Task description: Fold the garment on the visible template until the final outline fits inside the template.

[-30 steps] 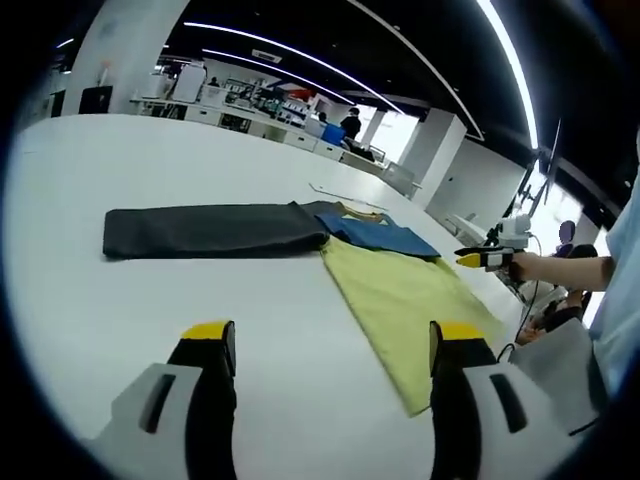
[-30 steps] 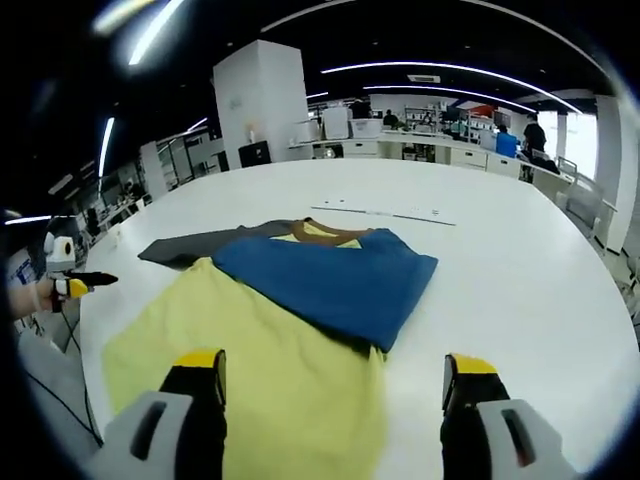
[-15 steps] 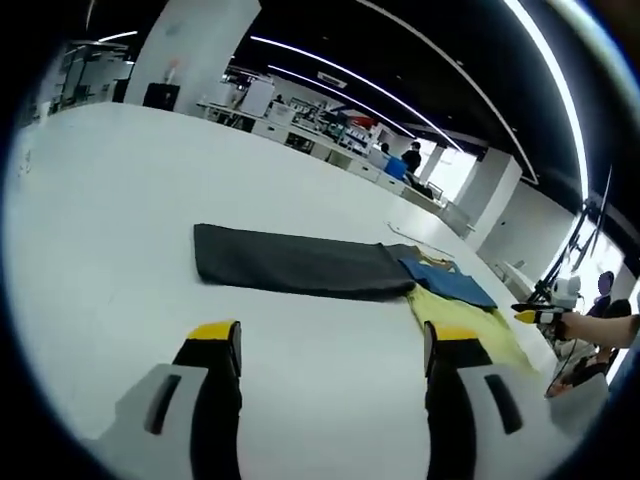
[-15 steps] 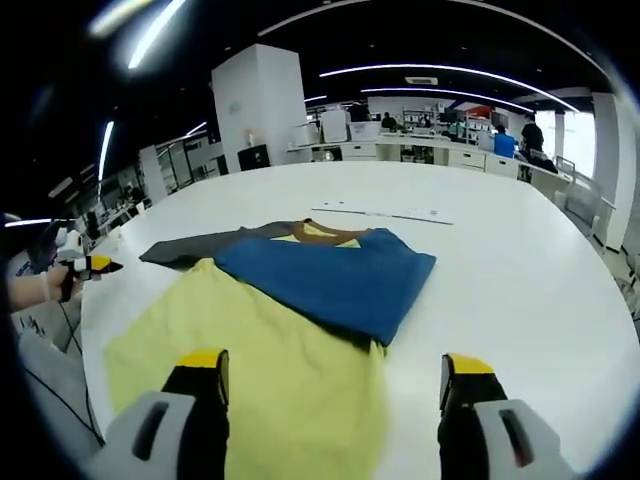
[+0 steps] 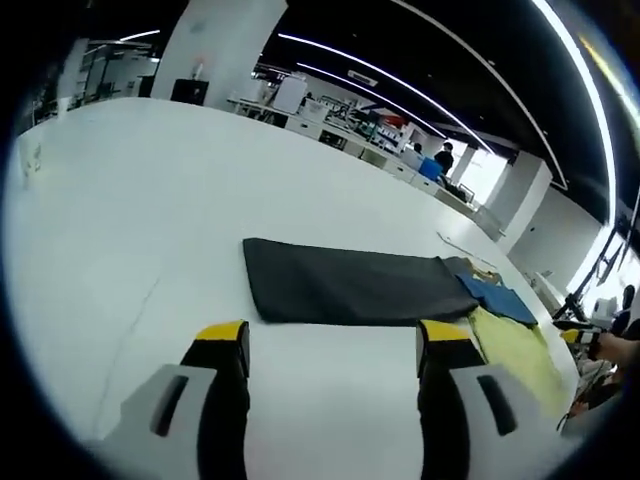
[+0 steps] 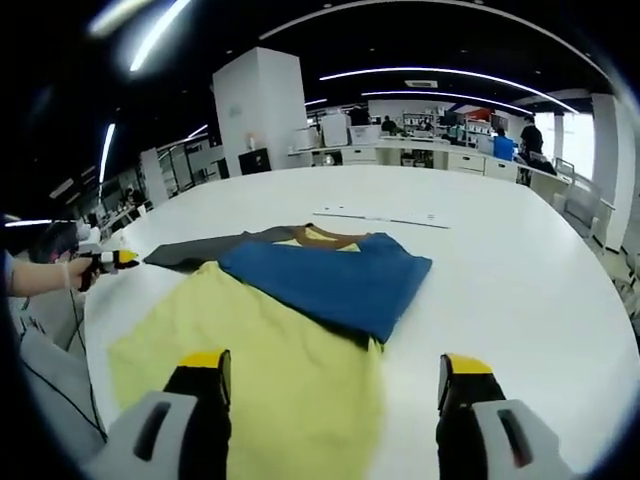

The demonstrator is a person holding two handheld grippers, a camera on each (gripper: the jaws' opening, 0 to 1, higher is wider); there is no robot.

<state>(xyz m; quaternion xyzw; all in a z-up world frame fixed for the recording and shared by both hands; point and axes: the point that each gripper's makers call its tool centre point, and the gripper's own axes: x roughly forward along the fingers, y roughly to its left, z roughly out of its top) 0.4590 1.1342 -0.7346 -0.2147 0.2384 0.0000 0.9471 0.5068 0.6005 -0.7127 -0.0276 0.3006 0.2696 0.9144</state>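
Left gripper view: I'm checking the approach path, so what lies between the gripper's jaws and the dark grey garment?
Bare white table; nothing sits between the left gripper and the dark grey garment in the left gripper view.

From the left gripper view we look low across the broad white table, facing the long dark grey folded cloth side-on, with the blue fabric panel and pale yellow garment off at the right edge. From the right gripper view we sit nearer, just above the pale yellow garment, looking along it toward the blue fabric panel. We share these garments and the table across both views.
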